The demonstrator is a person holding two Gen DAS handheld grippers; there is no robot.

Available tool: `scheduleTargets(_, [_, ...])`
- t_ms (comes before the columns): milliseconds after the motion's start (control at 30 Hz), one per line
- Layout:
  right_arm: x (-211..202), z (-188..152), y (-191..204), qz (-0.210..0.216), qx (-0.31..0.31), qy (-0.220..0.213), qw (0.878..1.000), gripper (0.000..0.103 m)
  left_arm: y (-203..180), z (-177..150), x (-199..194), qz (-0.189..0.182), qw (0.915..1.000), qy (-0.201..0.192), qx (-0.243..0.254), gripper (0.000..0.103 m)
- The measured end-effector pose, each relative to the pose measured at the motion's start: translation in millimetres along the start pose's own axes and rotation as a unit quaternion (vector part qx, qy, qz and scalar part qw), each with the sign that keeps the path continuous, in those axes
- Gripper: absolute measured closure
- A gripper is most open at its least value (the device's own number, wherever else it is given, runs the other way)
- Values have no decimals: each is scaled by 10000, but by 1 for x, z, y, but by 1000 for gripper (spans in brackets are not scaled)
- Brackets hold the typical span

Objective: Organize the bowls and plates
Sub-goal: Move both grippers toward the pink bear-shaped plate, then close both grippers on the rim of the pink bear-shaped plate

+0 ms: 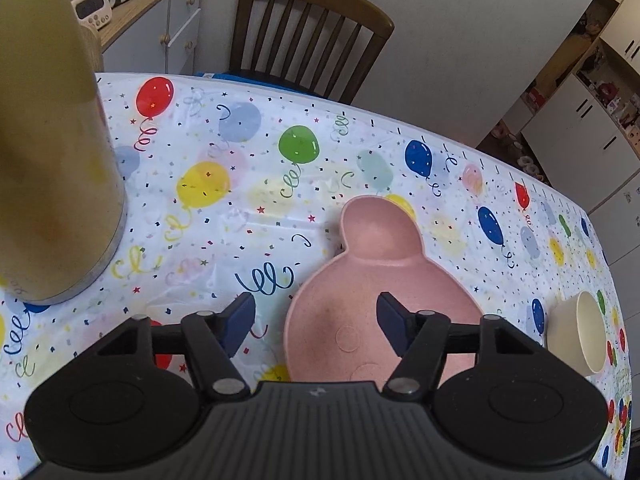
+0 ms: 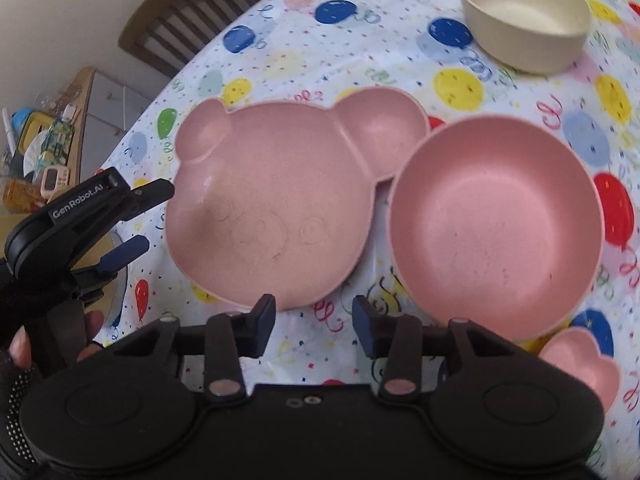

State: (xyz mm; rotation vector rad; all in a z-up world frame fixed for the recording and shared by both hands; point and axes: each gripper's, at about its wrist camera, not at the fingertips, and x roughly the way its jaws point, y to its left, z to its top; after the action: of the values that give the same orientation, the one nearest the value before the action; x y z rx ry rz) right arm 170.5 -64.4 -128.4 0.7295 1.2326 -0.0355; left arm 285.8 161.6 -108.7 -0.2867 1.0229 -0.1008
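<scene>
A pink bear plate (image 2: 272,204) lay flat on the tabletop (image 2: 400,60), which had a balloon cloth on it. The plate had a big face part and two round ear cups. A pink bowl (image 2: 496,228) sat upright just beside the plate, on the side of one ear, and it looked like its rim touched that ear, though the view was a bit blurry there. A cream bowl (image 2: 524,16) stood well apart from the plate, past the pink bowl. A small pink heart dish (image 2: 584,364) lay near the pink bowl, on the side away from the cream bowl.

The right gripper (image 2: 314,322) hung over the plate's chin edge. Its jaws were partly open and nothing was between them. Only the cloth showed in the gap.

The left gripper (image 1: 316,318) was at the plate's other side, by the far ear. Its jaws were open about half way. One finger (image 1: 394,328) was over the inside of the plate and the other was outside over the cloth, so the plate's rim sat between them. The jaws did not squeeze it.

A gloved hand (image 2: 16,344) held the left gripper. A tall tan jug (image 1: 52,140) stood on the tabletop well apart from the plate. A wooden chair (image 1: 308,36) stood behind the tabletop.
</scene>
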Motion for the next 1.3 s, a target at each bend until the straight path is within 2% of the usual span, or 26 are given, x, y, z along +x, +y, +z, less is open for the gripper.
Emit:
scheduleTargets(67, [1, 2, -3, 7, 146, -47, 9999, 67, 1, 1, 5, -10, 10000, 36, 17, 40])
scheduleTargets(233, [2, 9, -1, 24, 193, -202, 9996, 71, 3, 3, 15, -122, 9998, 147, 5, 51])
scheduleTargets(333, [3, 10, 1, -45, 193, -213, 9996, 71, 2, 4, 18, -188, 9997, 176, 38, 62])
scheduleTargets(433, [3, 10, 1, -58, 176, -192, 9996, 72, 1, 5, 21, -149, 9997, 170, 58, 65])
scheduleTargets(567, [4, 8, -4, -8, 323, -64, 9995, 79, 6, 7, 23, -127, 9997, 194, 70, 76])
scheduleTargets(733, [3, 10, -5, -25, 482, -146, 9987, 81, 6, 4, 26, -66, 9995, 202, 227, 82])
scheduleTargets(867, [4, 10, -2, -70, 482, -145, 9987, 76, 9, 1, 23, 16, 9995, 174, 272, 92])
scheduleTargets(900, [4, 10, -1, -107, 419, -128, 9990, 76, 10, -1, 21, 2, 9994, 164, 301, 93])
scheduleTargets(1000, [6, 9, 0, -253, 258, -112, 9993, 88, 11, -10, 16, 30, 9988, 140, 463, 95])
scheduleTargets(1300, [-2, -1, -8, -79, -206, 4, 9998, 92, 29, -54, -13, -12, 9983, 241, 537, 96])
